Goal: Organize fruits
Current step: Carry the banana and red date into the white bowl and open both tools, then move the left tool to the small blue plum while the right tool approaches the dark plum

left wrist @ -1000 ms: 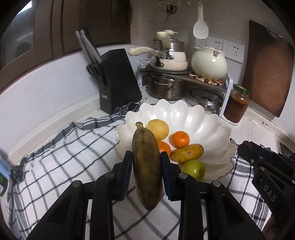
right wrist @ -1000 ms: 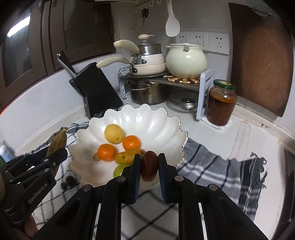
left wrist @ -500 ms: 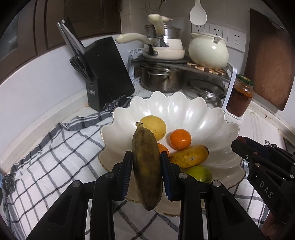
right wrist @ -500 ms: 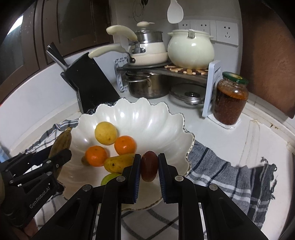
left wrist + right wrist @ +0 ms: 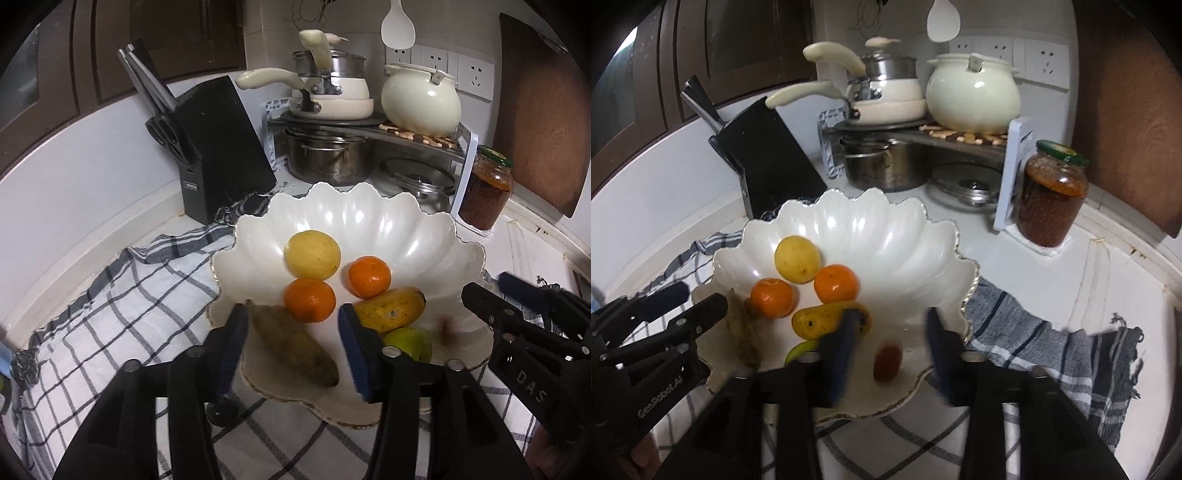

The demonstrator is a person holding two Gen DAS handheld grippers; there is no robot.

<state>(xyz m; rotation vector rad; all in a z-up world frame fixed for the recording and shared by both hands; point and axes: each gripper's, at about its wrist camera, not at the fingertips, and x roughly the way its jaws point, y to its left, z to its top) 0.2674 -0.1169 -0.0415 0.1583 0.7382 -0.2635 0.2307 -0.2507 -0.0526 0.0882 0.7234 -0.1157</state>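
A white scalloped bowl [image 5: 369,221] [image 5: 871,229] holds a yellow lemon [image 5: 312,254], two oranges [image 5: 309,300] [image 5: 369,277], a yellow mango [image 5: 391,309] and a green fruit [image 5: 410,341]. My left gripper [image 5: 291,343] is open over the bowl's near rim, and the brown banana [image 5: 293,345] lies loose between its fingers in the bowl. My right gripper [image 5: 892,332] is open, and the dark red fruit [image 5: 887,362], blurred, lies in the bowl between its fingers.
A checked cloth [image 5: 110,295] lies under the bowl. Behind stand a black knife block [image 5: 218,155], a rack of pots [image 5: 332,147], a white pot [image 5: 421,99] and a jar [image 5: 485,192]. A grey striped towel [image 5: 1052,343] lies to the right.
Both grippers moved forward over the bowl and opened. The banana dropped from the left gripper into the bowl, and the dark red fruit dropped from the right gripper.
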